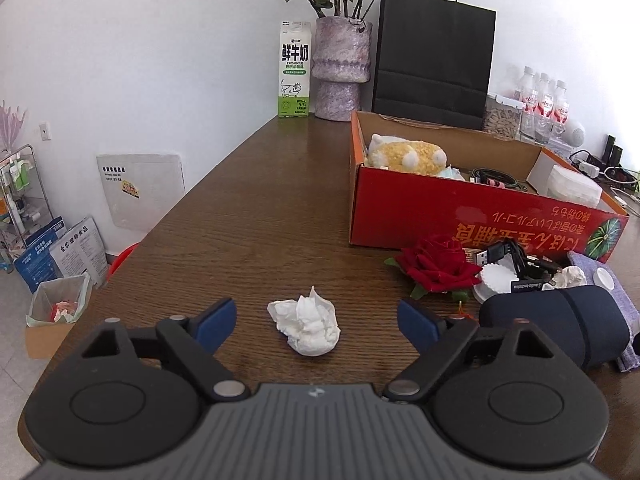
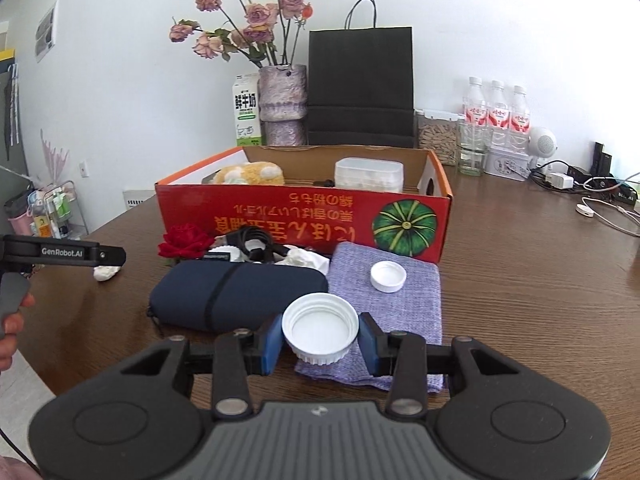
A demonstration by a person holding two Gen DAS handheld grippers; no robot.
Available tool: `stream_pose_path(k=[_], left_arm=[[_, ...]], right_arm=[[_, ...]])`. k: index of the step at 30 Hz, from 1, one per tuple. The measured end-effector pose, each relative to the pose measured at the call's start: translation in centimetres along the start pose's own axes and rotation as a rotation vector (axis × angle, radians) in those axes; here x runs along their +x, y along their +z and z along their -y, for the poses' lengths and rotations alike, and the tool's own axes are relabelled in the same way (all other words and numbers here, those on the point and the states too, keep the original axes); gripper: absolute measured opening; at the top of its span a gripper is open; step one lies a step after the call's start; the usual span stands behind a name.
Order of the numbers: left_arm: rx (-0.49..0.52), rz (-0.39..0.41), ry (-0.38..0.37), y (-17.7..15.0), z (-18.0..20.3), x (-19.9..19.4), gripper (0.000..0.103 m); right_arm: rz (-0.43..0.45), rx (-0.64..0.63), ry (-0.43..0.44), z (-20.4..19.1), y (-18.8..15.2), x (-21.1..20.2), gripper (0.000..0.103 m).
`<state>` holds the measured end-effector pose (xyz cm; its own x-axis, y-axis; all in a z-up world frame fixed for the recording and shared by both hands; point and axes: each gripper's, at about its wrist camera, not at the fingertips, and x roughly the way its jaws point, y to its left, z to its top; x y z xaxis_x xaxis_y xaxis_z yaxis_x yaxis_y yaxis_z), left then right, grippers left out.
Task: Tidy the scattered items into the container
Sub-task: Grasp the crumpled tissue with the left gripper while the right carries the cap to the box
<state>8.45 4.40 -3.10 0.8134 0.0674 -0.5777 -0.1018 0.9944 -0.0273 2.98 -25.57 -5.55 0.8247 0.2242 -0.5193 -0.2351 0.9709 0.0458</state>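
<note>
Both the left gripper (image 1: 316,320) and the right gripper (image 2: 320,344) share a ribbed grey body at 6 o'clock, round black housings, silver pivot screws and blue-padded jaws. One arm reads "GenRobot.AI".

Both views are bright with soft, even daylight. The white wall (image 1: 140,60) is nearly blown out, and the tabletop (image 1: 260,220) shows a mild sheen. Shadows are faint. Fisheye bending curves the edges and darkens the corners; focus is sharp.
</note>
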Motion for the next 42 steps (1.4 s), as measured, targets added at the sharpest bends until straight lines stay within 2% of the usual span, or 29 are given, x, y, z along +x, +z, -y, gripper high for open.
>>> stream_pose_path(k=[4, 5, 6, 9, 24, 29, 37, 42], left_arm=[[-0.006, -0.017, 0.004, 0.1, 0.0, 0.5, 0.069], [-0.009, -0.023, 0.004, 0.1, 0.0, 0.6, 0.058], [-0.009, -0.031, 0.005, 0.1, 0.0, 0.7, 0.039], [-0.025, -0.045, -0.03, -0.1, -0.2, 0.8, 0.025], [-0.029, 0.031, -0.087, 0.3, -0.3, -1.0, 0.021], [-0.015, 0.111, -0.113, 2.7, 0.7, -2.2, 0.022], [0.034, 0.258, -0.189, 8.2, 4.8, -2.9, 0.022], [0.037, 0.279, -0.235, 10.9, 7.2, -1.1, 0.022]], right_arm=[[-0.002, 0.01, -0.004, 0.4, -0.3, 0.1, 0.039], [-0.003, 0.011, -0.003, 0.4, -0.3, 0.1, 0.039], [-0.003, 0.011, -0.003, 0.4, -0.3, 0.0, 0.039], [0.002, 0.013, -0.005, 0.5, -0.3, -0.1, 0.039], [0.019, 0.012, -0.01, 0.6, 0.4, -0.1, 0.039], [0.105, -0.023, 0.014, -0.2, 3.4, -0.3, 0.039], [0.21, -0.039, 0.039, -0.8, 8.8, 1.6, 0.039], [0.255, -0.047, 0.019, -0.1, 12.2, 3.6, 0.039]])
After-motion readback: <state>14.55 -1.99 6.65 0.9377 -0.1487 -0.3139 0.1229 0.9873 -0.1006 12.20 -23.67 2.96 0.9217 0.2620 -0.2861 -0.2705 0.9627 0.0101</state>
